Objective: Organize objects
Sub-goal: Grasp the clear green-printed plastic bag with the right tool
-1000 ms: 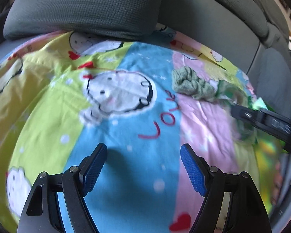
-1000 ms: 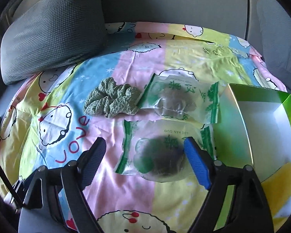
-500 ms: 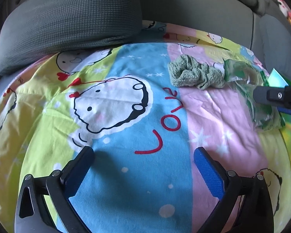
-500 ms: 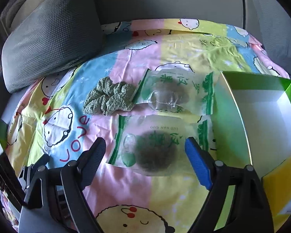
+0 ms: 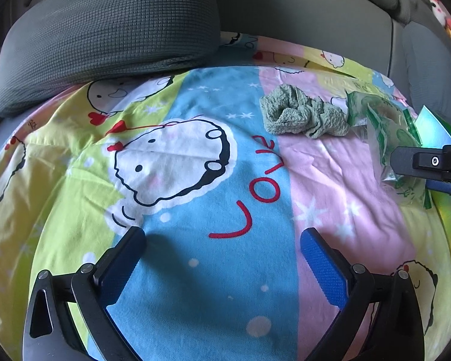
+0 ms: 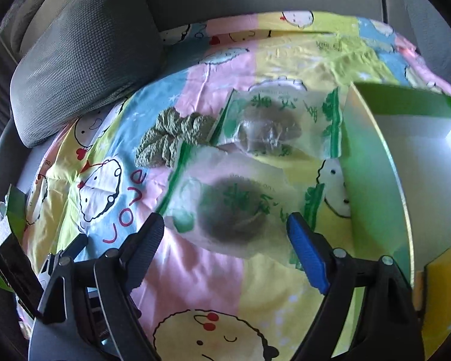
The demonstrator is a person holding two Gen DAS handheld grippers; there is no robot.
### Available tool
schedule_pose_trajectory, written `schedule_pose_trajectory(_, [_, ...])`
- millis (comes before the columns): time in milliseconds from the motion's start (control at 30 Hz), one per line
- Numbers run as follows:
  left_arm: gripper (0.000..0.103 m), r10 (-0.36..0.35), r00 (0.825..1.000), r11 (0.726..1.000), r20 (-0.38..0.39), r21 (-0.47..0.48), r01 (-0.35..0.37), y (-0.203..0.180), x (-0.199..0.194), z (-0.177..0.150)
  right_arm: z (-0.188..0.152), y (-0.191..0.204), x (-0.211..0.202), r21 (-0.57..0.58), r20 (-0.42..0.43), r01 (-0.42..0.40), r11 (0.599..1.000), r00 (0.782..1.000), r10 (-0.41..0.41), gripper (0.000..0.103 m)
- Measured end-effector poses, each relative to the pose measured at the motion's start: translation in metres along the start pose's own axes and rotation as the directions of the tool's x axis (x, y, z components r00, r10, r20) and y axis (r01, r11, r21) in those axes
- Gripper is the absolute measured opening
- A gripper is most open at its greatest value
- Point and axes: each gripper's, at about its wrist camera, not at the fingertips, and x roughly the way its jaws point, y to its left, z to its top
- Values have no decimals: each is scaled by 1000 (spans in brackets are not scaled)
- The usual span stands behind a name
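Observation:
Two clear packets with green print lie on a cartoon blanket. The near packet (image 6: pixel 234 207) lies just ahead of my open, empty right gripper (image 6: pixel 225 228), between its fingers' line. The far packet (image 6: pixel 273 126) lies behind it. A green knitted scrunchie (image 6: pixel 171 141) lies to their left; it also shows in the left wrist view (image 5: pixel 300 114). An open green box (image 6: pixel 412 156) with a white inside sits at the right. My left gripper (image 5: pixel 222 243) is open and empty over the blue stripe, well short of the scrunchie. The right gripper's finger (image 5: pixel 418 162) enters the left wrist view over a packet (image 5: pixel 388 126).
A grey cushion (image 5: pixel 105 39) lies at the back left on the blanket (image 5: pixel 195 270). Grey sofa backrest (image 5: pixel 300 15) runs behind. The left gripper's body (image 6: pixel 57 264) shows at the lower left of the right wrist view, beside green card pieces (image 6: pixel 15 207).
My right gripper has moved forward and lower, so the near packet looms larger between its fingers. My left gripper has drawn back slightly and turned left; its jaws opened wider than a second ago.

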Motion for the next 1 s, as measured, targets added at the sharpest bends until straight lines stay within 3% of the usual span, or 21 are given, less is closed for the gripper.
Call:
schedule_pose_trajectory(333, [102, 1, 1000, 1000, 1, 0, -1, 0, 0, 0, -1, -10, 11, 54, -59, -41, 998, 997, 44, 83])
schedule_pose_trajectory(1000, [102, 1, 1000, 1000, 1, -1, -1, -1, 1, 0, 1, -10, 8, 51, -50, -49, 997, 997, 52, 83])
